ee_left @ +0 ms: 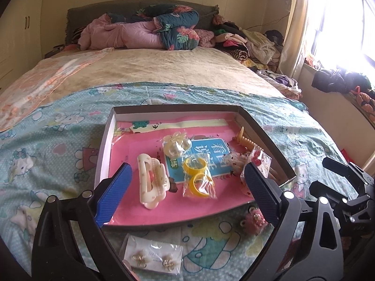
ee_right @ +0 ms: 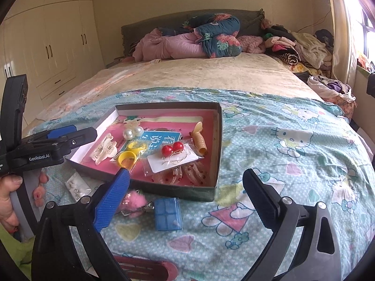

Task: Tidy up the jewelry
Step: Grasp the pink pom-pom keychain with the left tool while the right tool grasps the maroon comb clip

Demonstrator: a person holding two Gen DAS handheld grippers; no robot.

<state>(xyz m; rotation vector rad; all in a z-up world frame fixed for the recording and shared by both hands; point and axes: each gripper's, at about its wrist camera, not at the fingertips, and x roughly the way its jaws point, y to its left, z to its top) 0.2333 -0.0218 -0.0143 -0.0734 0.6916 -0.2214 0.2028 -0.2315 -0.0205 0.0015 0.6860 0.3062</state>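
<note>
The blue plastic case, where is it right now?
Right wrist view: the blue plastic case lies on the bedsheet just outside the box's near wall, beside the pink fluffy clip.

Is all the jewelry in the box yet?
Not yet. The box already holds the white hair clip, yellow rings and red earrings. Both hand-held grippers, left and right, are open and empty. Still outside: gold earring card, pink fuzzy clip, blue case.
</note>
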